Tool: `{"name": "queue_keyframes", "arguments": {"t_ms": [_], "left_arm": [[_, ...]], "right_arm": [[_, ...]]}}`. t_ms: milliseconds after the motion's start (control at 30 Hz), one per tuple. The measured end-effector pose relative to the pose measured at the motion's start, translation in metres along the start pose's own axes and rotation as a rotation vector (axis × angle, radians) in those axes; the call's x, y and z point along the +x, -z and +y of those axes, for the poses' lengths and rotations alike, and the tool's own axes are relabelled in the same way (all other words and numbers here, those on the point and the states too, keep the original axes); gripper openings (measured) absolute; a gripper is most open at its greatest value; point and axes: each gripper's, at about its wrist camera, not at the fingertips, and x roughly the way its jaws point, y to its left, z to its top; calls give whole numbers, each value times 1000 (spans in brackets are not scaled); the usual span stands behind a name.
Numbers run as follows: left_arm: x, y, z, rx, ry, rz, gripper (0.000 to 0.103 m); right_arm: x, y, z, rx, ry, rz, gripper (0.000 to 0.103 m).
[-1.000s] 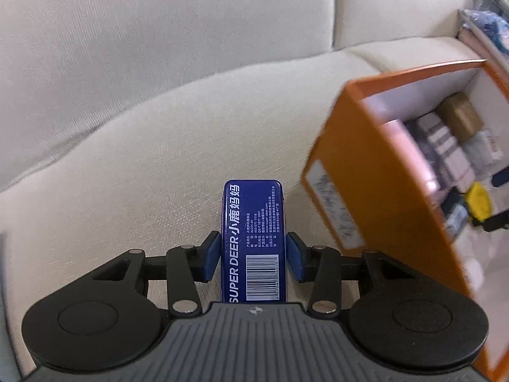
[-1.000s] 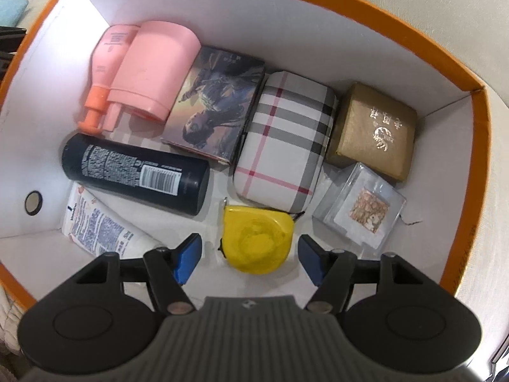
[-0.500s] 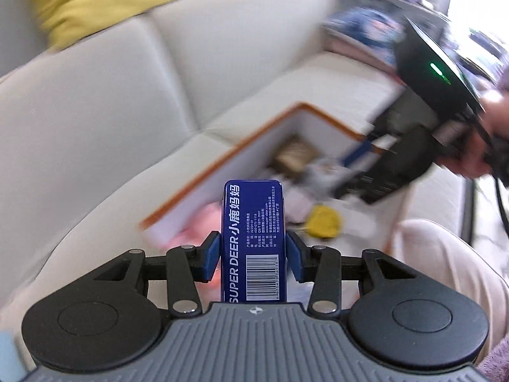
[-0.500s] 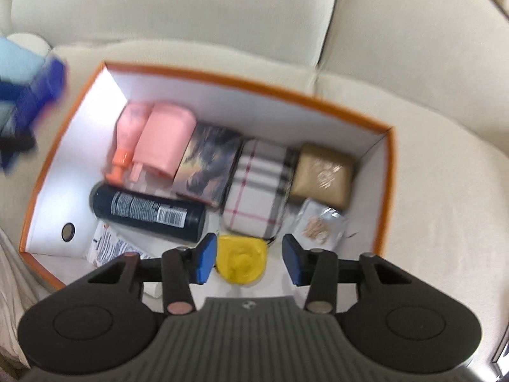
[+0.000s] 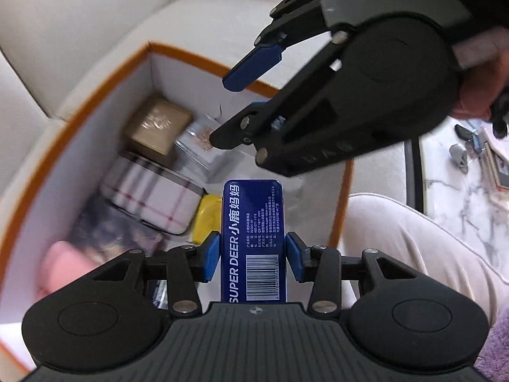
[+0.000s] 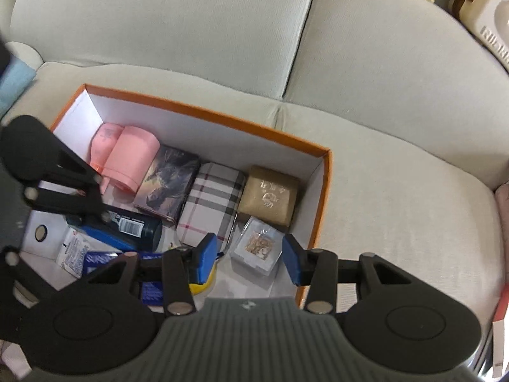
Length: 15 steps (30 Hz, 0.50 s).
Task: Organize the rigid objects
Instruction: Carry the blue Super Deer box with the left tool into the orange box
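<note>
My left gripper (image 5: 253, 256) is shut on a blue "SUPER DEER" tin (image 5: 251, 222), which stands upright between the pads. It hangs over the open orange box (image 5: 95, 95) on the sofa. In the box (image 6: 203, 108) lie a pink bottle (image 6: 130, 159), a dark picture box (image 6: 168, 184), a plaid case (image 6: 210, 203), a gold box (image 6: 270, 195), a clear case (image 6: 257, 245), a dark bottle (image 6: 136, 227) and a yellow tape measure (image 5: 206, 216). My right gripper (image 6: 249, 254) is open and holds nothing. It hovers above the box's near right corner. In the left wrist view it (image 5: 222, 111) crosses the upper right.
Cream sofa cushions (image 6: 397, 175) surround the box, with bare seat to its right. A person's leg in beige trousers (image 5: 413, 248) is beside the box's near side, and marble floor (image 5: 461, 191) lies beyond. A light blue cloth (image 6: 12, 82) lies at the far left.
My left gripper has swung with the tin from beside the box to over its inside. The right gripper has risen and pulled back from the yellow tape measure, and its jaws have narrowed.
</note>
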Motion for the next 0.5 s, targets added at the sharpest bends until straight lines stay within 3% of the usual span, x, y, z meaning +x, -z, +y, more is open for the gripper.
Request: {"name": "queue_keyframes", "arguments": {"t_ms": [267, 500], "left_arm": [[39, -6, 17, 4, 119, 117, 50], [57, -5, 35, -50, 267, 169, 50]], "right_arm": [[31, 3, -4, -29, -34, 34, 47], [49, 2, -2, -49, -60, 48, 47]]}}
